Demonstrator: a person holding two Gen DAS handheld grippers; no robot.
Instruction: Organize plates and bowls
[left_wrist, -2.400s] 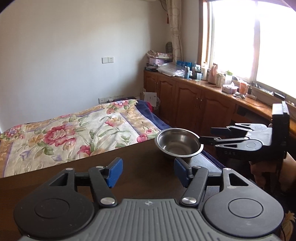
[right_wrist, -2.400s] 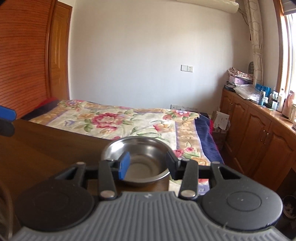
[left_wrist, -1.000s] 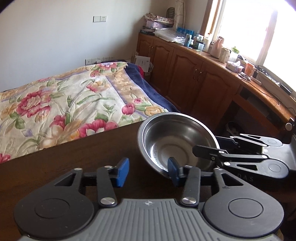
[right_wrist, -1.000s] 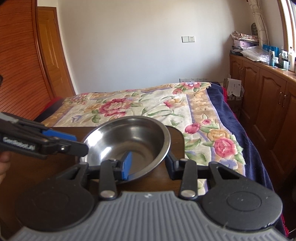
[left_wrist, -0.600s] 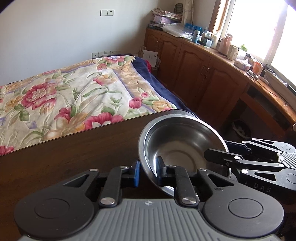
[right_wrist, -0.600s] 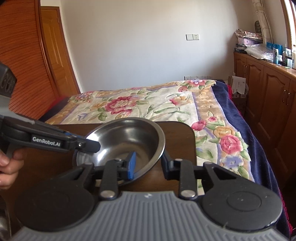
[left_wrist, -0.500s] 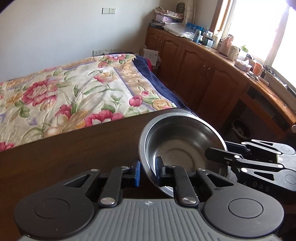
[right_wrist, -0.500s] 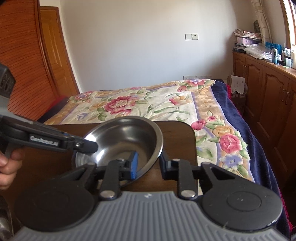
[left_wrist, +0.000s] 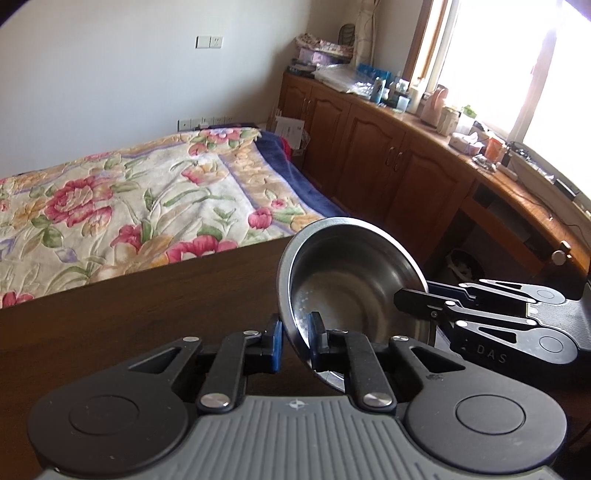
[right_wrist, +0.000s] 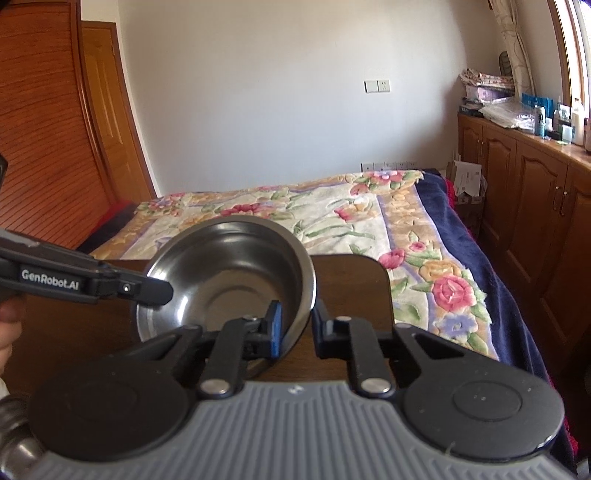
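Beside a floral bed (left_wrist: 122, 199), both grippers (left_wrist: 295, 338) (right_wrist: 297, 326) clamp the steel bowl (left_wrist: 347, 291) over the dark wooden table (left_wrist: 147, 302).

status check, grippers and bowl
Left gripper shut on steel bowl rim. Right gripper shut on opposite rim. Bowl tilted above table. Nothing in the way.

Daylight enters through the window (left_wrist: 517, 66) at the upper right of the left wrist view, blown out to white glare; fisheye distortion bends the frame edges; the steel bowl (left_wrist: 351, 280) shows soft reflections and slight blur.
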